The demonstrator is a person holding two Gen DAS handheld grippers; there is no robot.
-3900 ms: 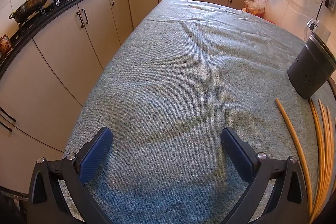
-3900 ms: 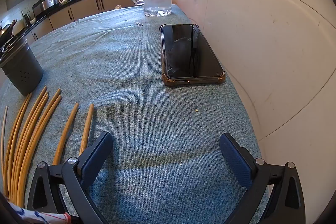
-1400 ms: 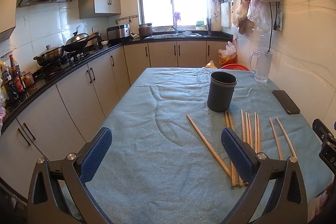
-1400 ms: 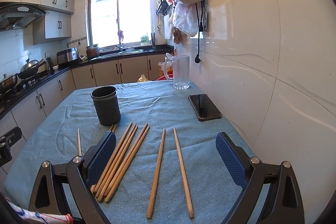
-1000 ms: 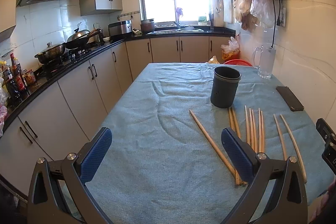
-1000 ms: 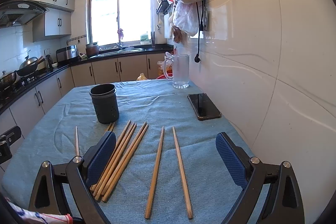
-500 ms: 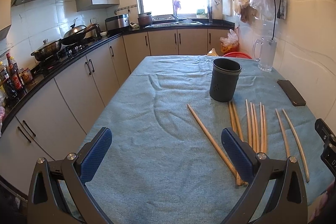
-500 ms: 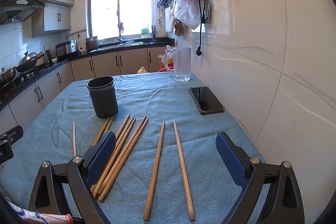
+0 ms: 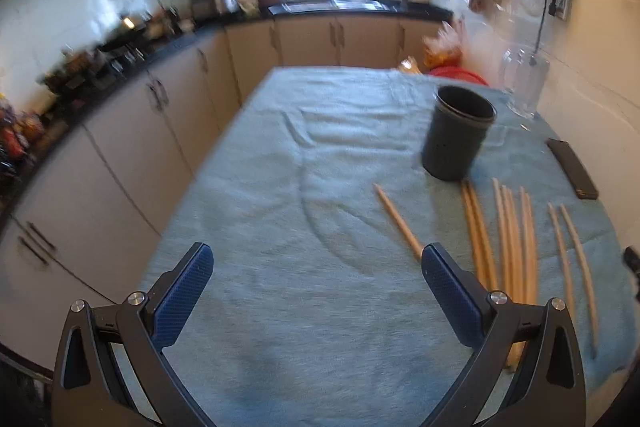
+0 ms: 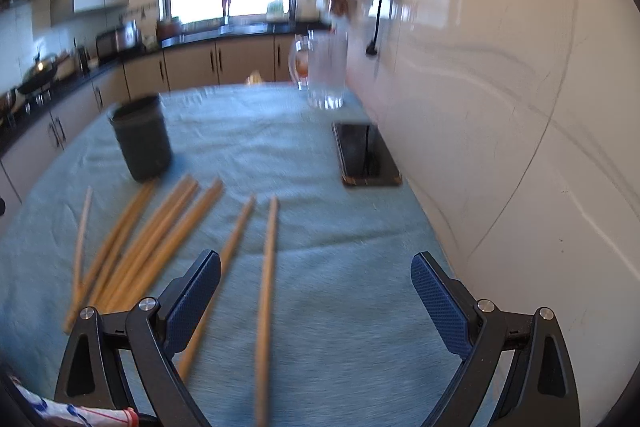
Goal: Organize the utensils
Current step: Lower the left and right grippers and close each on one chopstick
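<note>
Left wrist view: all chopsticks (image 9: 516,243) lie on the table (image 9: 280,187) near its right edge, just before the empty holder (image 9: 456,143). Left gripper (image 9: 316,291) and right gripper (image 10: 316,295) gape wide, empty. Nothing is sorted yet.

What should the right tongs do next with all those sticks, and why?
Probably lower the right tongs onto the chopstick lying between the open jaws. Both tongs are empty, every chopstick still lies on the cloth, and the cup stands upright beyond them, waiting.
</note>
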